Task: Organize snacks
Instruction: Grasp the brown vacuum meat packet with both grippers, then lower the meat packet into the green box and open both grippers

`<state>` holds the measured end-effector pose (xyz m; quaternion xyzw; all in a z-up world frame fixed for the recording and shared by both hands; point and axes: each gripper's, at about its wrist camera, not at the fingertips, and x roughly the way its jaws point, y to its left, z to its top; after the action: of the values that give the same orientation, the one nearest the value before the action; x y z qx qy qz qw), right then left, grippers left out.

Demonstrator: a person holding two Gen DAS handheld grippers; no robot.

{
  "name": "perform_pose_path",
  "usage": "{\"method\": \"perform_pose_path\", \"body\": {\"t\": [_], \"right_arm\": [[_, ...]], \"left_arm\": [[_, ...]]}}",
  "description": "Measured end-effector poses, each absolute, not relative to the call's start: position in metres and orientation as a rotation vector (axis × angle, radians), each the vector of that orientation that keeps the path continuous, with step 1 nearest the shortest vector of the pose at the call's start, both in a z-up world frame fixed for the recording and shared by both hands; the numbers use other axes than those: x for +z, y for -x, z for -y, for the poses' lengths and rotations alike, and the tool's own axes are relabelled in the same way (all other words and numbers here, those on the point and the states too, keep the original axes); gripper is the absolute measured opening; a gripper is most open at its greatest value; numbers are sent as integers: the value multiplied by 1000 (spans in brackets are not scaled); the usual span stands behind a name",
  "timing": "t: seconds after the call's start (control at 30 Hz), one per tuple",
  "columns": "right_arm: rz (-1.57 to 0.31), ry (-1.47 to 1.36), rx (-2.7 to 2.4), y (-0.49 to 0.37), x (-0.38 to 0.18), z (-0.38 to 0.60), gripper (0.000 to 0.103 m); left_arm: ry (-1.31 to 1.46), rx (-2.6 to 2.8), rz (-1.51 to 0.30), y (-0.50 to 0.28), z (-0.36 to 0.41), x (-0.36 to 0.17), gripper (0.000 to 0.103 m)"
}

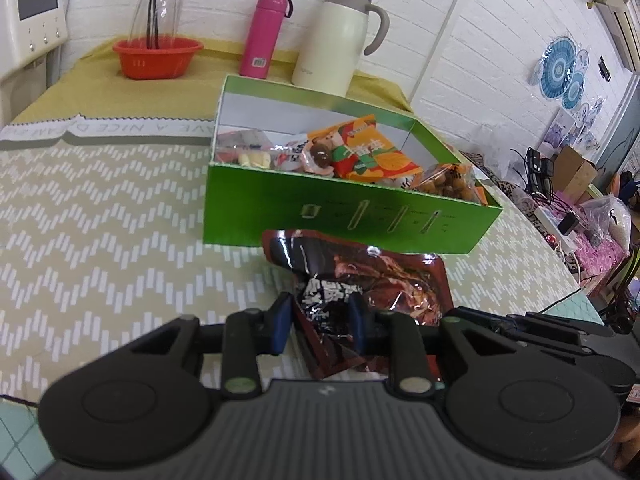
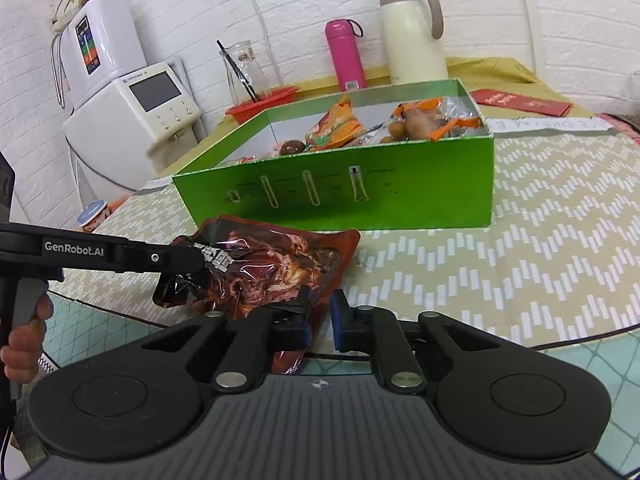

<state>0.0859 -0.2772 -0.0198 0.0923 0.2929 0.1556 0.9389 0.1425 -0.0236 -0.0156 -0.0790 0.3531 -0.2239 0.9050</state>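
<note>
A dark red foil snack packet (image 1: 384, 280) lies crumpled on the patterned tablecloth just in front of an open green box (image 1: 352, 216). My left gripper (image 1: 320, 320) is shut on the packet's left end, which bunches up between the blue pads. The right wrist view shows the same packet (image 2: 280, 264), with the left gripper (image 2: 192, 258) clamped on it from the side. My right gripper (image 2: 322, 314) is shut on the packet's near right edge. The green box (image 2: 340, 196) holds an orange packet (image 2: 336, 124), a bag of round brown snacks (image 2: 436, 118) and other small wrapped sweets.
Behind the box stand a pink bottle (image 1: 264, 36), a cream jug (image 1: 340, 40), a red bowl (image 1: 156, 58) with a glass vase (image 1: 158, 4). A white appliance (image 2: 132, 120) sits left of the table. Red envelopes (image 2: 520, 102) lie at the back right. The table edge (image 2: 580, 340) curves close by.
</note>
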Motion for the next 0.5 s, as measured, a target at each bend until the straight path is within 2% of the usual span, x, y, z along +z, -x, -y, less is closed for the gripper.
{"method": "perform_pose_path", "body": {"t": [0.27, 0.5], "right_arm": [[-486, -175, 315, -76, 13, 280, 14], [-400, -190, 299, -98, 42, 287, 14]], "left_arm": [[169, -485, -628, -127, 24, 21, 24], [180, -483, -546, -144, 32, 56, 24]]}}
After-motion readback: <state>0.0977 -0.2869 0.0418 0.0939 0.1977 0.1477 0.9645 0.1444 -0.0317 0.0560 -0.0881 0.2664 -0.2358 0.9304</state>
